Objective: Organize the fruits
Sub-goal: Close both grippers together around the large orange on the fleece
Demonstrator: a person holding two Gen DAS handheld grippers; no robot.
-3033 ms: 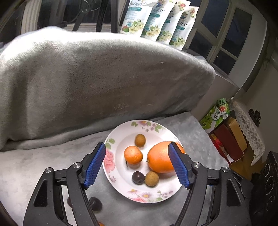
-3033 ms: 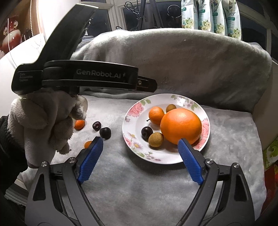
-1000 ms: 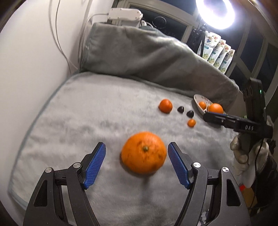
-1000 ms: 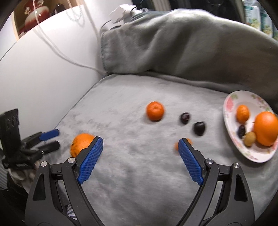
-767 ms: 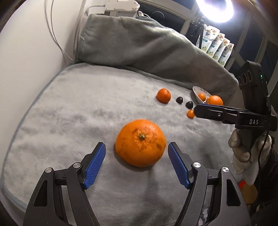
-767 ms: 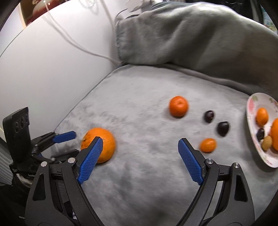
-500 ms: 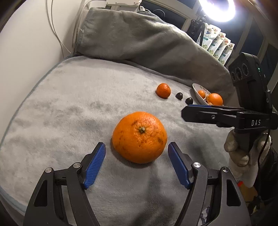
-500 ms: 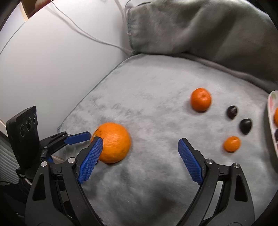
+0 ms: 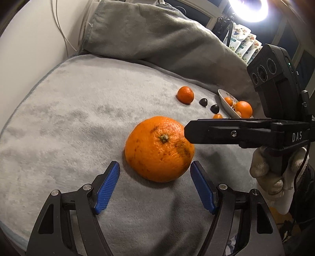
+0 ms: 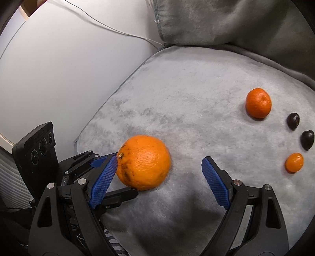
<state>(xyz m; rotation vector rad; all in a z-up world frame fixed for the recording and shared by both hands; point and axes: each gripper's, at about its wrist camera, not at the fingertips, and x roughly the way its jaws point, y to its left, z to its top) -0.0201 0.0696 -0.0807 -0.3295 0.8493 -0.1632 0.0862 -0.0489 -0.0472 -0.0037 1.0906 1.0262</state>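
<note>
A large orange [image 9: 159,148] lies on the grey blanket [image 9: 78,110], just ahead of my open left gripper [image 9: 154,187]. It also shows in the right wrist view [image 10: 143,162], close to the left finger of my open right gripper [image 10: 157,177]. The right gripper's black body [image 9: 246,133] reaches in from the right and touches or nearly touches the orange. A mandarin [image 10: 258,105], two dark plums [image 10: 293,120] [image 10: 307,139] and a small kumquat [image 10: 294,162] lie further right. A floral plate [image 9: 226,105] holds an orange [image 9: 243,108] and smaller fruit.
A folded grey blanket [image 9: 157,39] rises behind the flat surface. A white wall [image 10: 59,69] with a cable borders the left edge. Snack pouches [image 9: 244,47] and a ring light [image 9: 250,9] stand at the far right.
Both grippers have come closer to the large orange. The right gripper has swung left, away from the plate, and now sits beside the orange. Both stay open.
</note>
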